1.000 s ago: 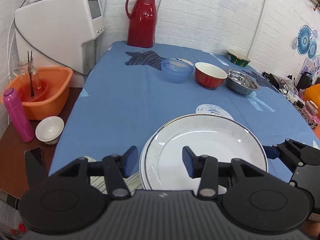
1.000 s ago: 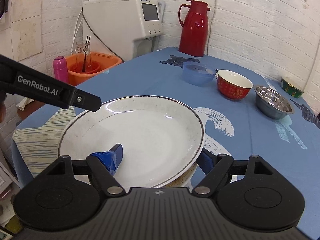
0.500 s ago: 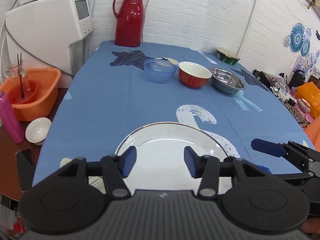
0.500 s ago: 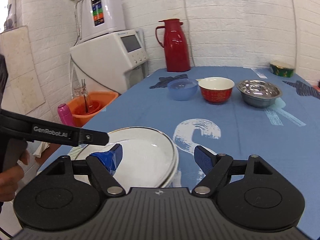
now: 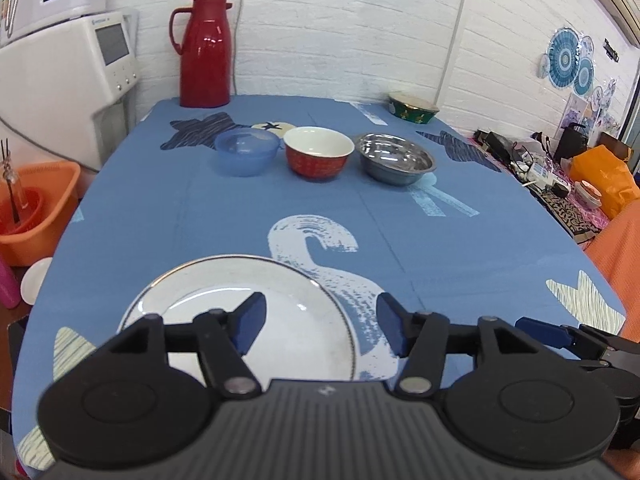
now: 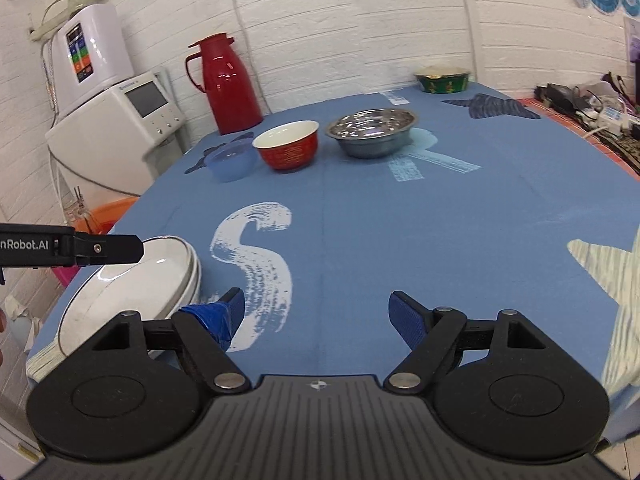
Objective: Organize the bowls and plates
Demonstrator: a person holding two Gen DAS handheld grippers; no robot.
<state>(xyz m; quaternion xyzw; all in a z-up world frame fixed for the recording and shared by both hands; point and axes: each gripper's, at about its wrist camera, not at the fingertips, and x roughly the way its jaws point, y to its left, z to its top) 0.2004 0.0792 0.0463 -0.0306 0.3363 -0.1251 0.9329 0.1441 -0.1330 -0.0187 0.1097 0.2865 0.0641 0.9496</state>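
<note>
A stack of white plates rests on the near left corner of the blue tablecloth. My left gripper hovers open over the stack's right edge, holding nothing. To the right of the plates my right gripper is open and empty above the cloth. Across the far side stand three bowls in a row: a blue plastic bowl, a red bowl with a white inside, and a steel bowl.
A red thermos stands at the far left by the wall, and a green bowl at the far right. Left of the table are a white appliance, an orange basin and a small white bowl.
Both grippers have pulled back and up from the plates. My right gripper, which had its fingers around the top plate's rim, has let go and swung right; the plate now lies on the stack.
</note>
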